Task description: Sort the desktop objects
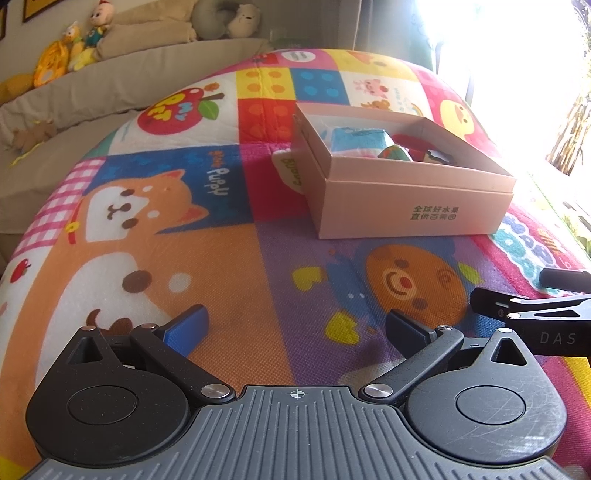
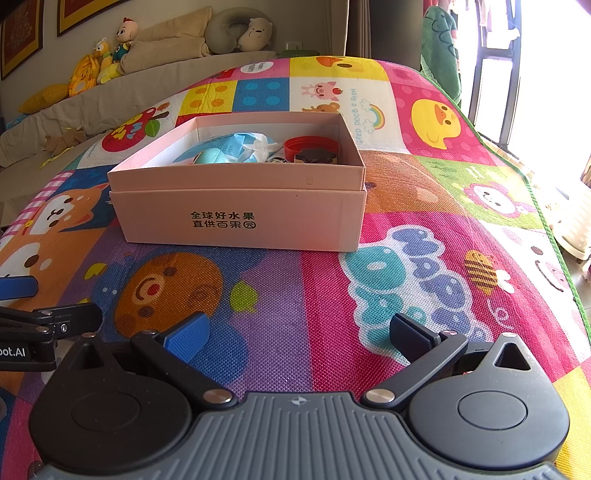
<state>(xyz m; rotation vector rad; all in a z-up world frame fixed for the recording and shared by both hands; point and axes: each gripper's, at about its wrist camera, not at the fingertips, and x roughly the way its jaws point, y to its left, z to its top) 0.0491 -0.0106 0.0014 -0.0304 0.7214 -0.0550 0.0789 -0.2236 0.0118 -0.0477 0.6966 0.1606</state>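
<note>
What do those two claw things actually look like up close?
Both match: the left claw and right claw have black jointed links with silver rivets, round black discs, a ribbed grey base with a crosshair mark, one blue finger and one black finger.

Pink box (image 2: 236, 218) on cartoon mat (image 2: 369, 295)

**Room and Background Layout**

A beige sofa (image 2: 155, 79) runs along the rear wall. Plush toys (image 2: 107, 61) sit in a row on its backrest at the left; a grey neck pillow (image 2: 227, 31) and a pale bear plush (image 2: 256, 35) rest farther right. Two framed pictures (image 2: 22, 37) hang on the off-white wall above. A window (image 2: 517, 74) with dark frame bars occupies the right side; strong daylight overexposes it. A green cloth (image 2: 441, 48) hangs beside the window. Tiled floor (image 2: 580, 273) is visible at the lower right.
</note>
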